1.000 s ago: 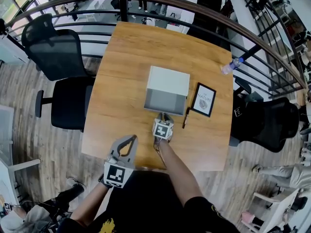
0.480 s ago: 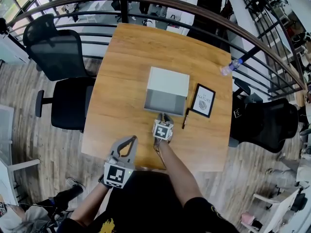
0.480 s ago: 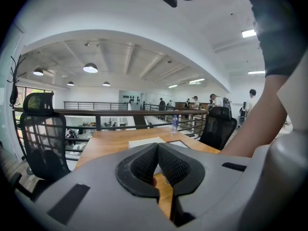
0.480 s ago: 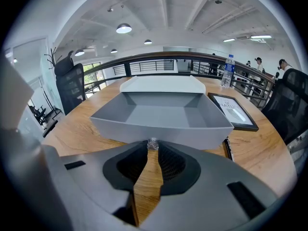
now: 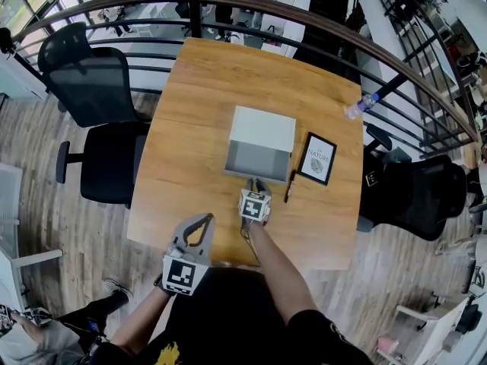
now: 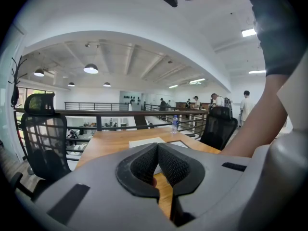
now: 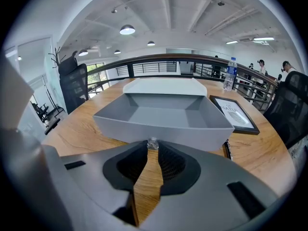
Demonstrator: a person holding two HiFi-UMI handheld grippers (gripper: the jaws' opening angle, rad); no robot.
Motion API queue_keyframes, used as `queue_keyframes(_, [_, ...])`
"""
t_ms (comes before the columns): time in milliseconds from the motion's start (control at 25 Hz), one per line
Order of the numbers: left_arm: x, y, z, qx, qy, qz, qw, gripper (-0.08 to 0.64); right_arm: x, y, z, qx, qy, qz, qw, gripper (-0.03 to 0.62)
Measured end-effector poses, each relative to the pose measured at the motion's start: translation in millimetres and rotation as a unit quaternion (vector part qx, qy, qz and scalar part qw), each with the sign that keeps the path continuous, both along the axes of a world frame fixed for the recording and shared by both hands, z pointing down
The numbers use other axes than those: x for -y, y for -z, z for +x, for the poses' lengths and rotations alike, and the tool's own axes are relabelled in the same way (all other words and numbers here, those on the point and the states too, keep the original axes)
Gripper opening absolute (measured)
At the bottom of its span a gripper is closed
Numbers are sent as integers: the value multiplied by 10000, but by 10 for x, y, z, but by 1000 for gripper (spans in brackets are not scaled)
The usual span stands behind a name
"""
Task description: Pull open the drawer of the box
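A white box stands mid-table, its grey drawer drawn out toward me and empty. In the right gripper view the drawer fills the middle, with a small clear knob on its front. My right gripper is shut on that knob; from the head view it sits right at the drawer's front. My left gripper hovers over the table's near edge, left of the drawer, shut and holding nothing. In its own view the left gripper has its tips touching.
A framed picture lies right of the box, with a pen beside it. A water bottle stands at the far right corner. Black office chairs flank the table, and a railing runs behind it.
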State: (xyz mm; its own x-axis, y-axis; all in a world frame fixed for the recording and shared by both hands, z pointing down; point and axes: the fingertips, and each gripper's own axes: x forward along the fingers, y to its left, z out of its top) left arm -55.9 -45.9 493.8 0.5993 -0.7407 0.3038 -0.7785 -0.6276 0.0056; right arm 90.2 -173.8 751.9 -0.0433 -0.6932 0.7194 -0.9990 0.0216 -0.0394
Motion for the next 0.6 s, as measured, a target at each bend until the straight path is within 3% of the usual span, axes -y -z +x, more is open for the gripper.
queue_keyframes(600, [-8,-6,-41,29,104,10,9999,15,-16,-87,80,-115,190,16,9998,62])
